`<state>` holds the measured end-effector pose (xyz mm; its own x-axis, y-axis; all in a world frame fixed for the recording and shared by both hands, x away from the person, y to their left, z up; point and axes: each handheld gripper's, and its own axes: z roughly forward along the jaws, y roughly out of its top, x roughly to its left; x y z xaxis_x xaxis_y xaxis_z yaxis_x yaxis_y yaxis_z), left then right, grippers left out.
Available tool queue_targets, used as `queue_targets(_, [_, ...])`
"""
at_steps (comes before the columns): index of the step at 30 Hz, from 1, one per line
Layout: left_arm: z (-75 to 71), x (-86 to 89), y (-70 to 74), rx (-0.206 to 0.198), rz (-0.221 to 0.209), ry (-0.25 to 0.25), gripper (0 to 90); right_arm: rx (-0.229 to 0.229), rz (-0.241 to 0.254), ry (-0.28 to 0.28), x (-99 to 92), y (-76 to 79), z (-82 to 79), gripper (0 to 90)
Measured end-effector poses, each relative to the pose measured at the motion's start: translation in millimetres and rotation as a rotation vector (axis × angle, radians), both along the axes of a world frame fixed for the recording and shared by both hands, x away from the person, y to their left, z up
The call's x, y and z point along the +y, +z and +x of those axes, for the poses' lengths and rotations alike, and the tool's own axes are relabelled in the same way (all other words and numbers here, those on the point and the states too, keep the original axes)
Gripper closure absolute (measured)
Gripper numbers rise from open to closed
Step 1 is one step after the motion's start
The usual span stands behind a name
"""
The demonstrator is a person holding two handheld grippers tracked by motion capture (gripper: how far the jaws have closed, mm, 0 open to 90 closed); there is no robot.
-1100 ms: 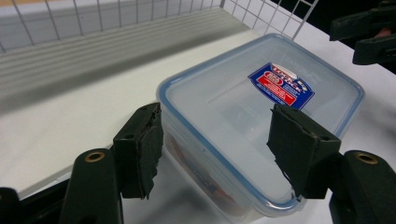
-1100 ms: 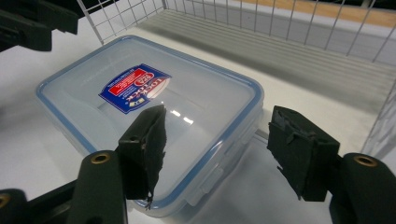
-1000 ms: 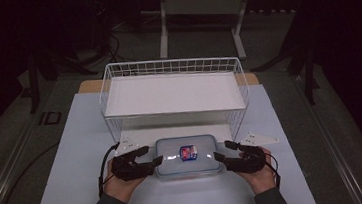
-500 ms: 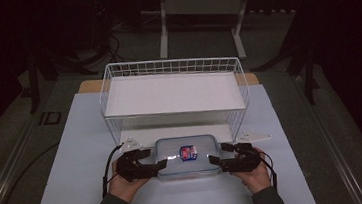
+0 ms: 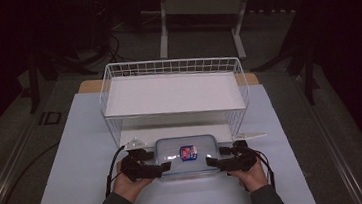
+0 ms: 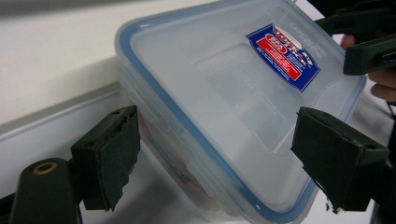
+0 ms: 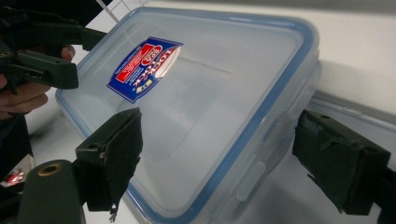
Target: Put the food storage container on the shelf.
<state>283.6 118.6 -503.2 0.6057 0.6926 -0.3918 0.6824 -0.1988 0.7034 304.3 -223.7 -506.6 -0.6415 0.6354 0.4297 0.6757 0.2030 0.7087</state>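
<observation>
The clear rectangular plastic box with a blue-sealed lid rests on the white table, just in front of the white wire basket. The left gripper and right gripper flank its ends, and their jaws have just been opening, spread wide with the box corners between the pads but unpressed, so it looks set down and released; only drawing the hands away seems left
</observation>
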Motion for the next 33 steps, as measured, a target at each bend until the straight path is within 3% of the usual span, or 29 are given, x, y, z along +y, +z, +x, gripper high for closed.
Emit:
queue_targets(3, [2.2,-1.7,-3.0,0.041,-0.015,-0.019,13.1,0.019,0.008,-0.004,0.3,-1.5,2.1,13.9])
queue_targets(12, [5.3,2.3,-6.6,0.083,-0.062,-0.014,14.6,0.100,0.058,0.003,-4.4,-6.4,7.1,14.3])
queue_targets(16, [8.8,4.2,-7.4,0.098,-0.077,-0.019,14.6,0.171,0.093,0.034,-4.4,-11.1,10.7,15.0])
queue_targets(19, [11.9,7.7,-8.3,0.115,-0.106,0.000,17.9,0.174,0.096,0.033,-4.8,-10.8,11.1,15.6])
queue_targets(22, [16.2,10.2,-11.2,0.166,-0.151,-0.001,21.1,0.180,0.096,0.034,-5.5,-10.6,11.2,16.3])
queue_targets(25, [16.0,9.8,-10.8,0.162,-0.149,0.004,22.2,0.185,0.100,0.036,-6.5,-10.8,11.2,17.1])
queue_targets(33, [11.7,14.1,-7.8,0.206,-0.160,0.013,28.1,0.199,0.106,0.039,-9.1,-9.0,8.4,21.5])
